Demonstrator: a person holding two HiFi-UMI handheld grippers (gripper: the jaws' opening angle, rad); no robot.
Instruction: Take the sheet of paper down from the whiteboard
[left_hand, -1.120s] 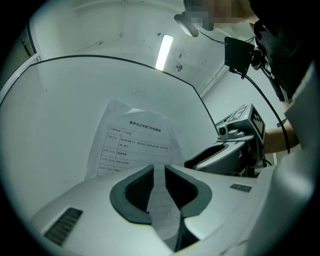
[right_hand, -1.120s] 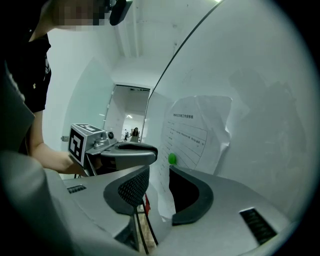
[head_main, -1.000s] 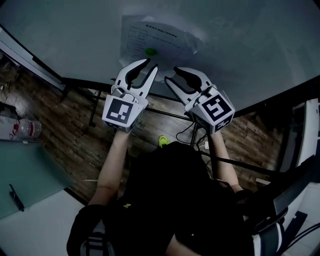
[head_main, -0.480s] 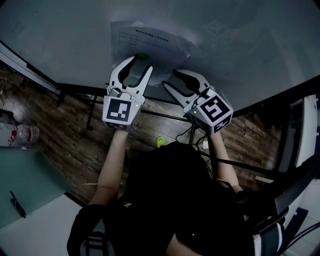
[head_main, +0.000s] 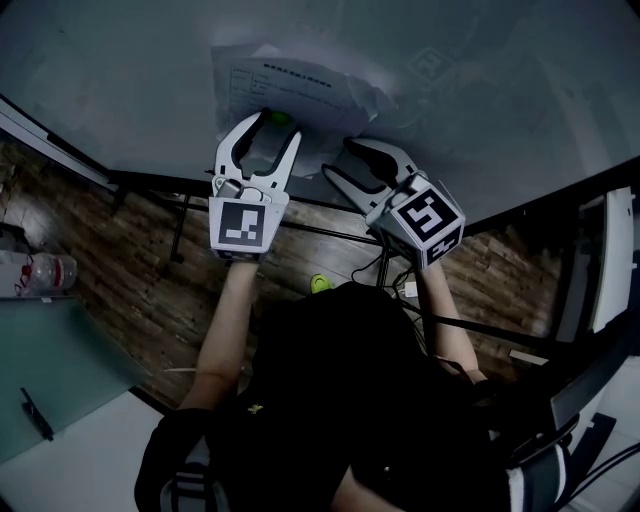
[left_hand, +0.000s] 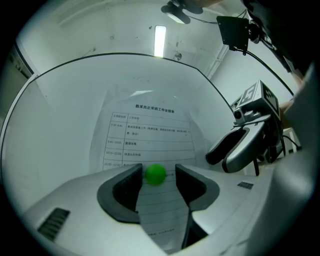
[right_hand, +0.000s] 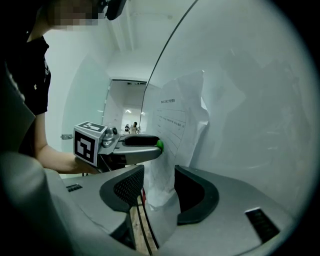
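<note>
A printed sheet of paper (head_main: 300, 85) hangs on the whiteboard (head_main: 130, 70), pinned by a round green magnet (head_main: 281, 117). My left gripper (head_main: 276, 123) points level at the board. Its jaws are opening and flank the magnet (left_hand: 155, 174) without pressing on it. In the left gripper view the sheet (left_hand: 150, 132) shows a table of text. My right gripper (head_main: 343, 158) is just to the right, also opening. In the right gripper view, the sheet's crumpled lower corner (right_hand: 159, 192) hangs between its jaws (right_hand: 159, 175), and the pads stand off it.
The whiteboard stands on a dark frame (head_main: 330, 232) over a wooden floor (head_main: 130, 250). A water bottle (head_main: 40, 270) lies at the left beside a pale desk (head_main: 60, 370). A small green object (head_main: 320, 284) and cables lie on the floor below the grippers.
Both grippers have moved forward to the board. The left jaws have spread wide and now sit around the green magnet. The right jaws have widened at the sheet's lower corner.
</note>
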